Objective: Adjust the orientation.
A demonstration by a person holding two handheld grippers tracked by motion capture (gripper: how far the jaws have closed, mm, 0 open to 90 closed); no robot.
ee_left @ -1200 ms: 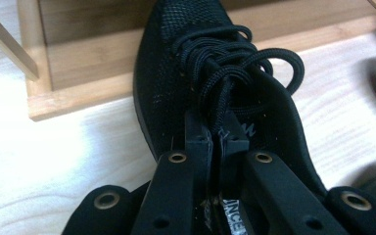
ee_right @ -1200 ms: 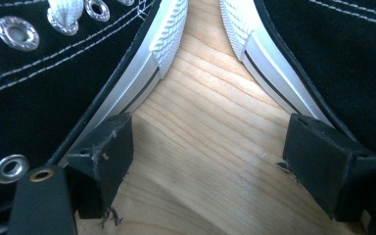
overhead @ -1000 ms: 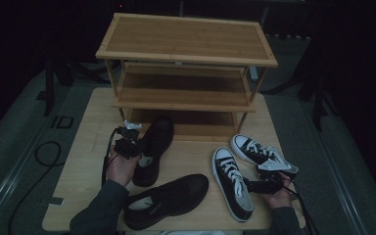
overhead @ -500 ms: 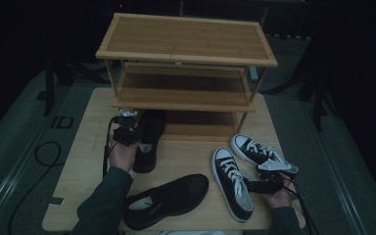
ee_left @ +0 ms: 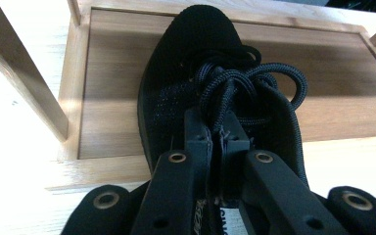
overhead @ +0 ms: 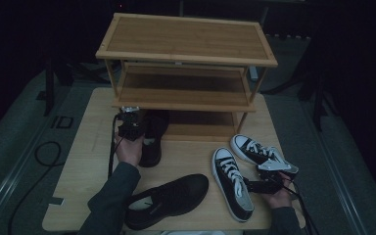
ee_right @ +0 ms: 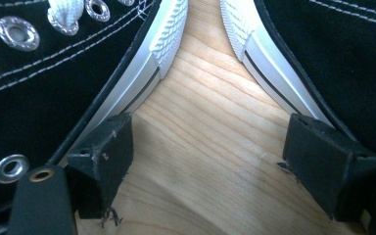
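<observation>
In the high view the left gripper [overhead: 129,128] sits left of centre, just in front of the wooden shoe rack [overhead: 186,54]. Its fingers are closed on the tongue and laces of a black lace-up shoe [overhead: 152,137]. That shoe points toward the rack, its toe under the middle shelf and over the bottom shelf, its heel out on the wooden surface [overhead: 78,166]. In the left gripper view the two fingers [ee_left: 198,134] stand nearly together in the lower middle of the frame, pinching the shoe's material just below the knot of black laces [ee_left: 245,83]. The black shoe's [ee_left: 191,58] rounded toe reaches into the upper centre, lying on the bottom shelf [ee_left: 107,98], with a rack leg [ee_left: 24,78] at the left.

The second black shoe [overhead: 169,198] lies on its own at the lower centre of the high view, near the front edge of the surface.

At the lower right the right gripper [overhead: 254,186] rests low between two black-and-white canvas sneakers: one [overhead: 232,183] at its left, the other [overhead: 257,152] above it, toward the rack. In the right gripper view its fingers [ee_right: 105,156] stand wide apart with bare wood between them. The left finger lies against the white sole of one sneaker [ee_right: 54,78]; the right finger is close against the sole of the other [ee_right: 323,54].
</observation>
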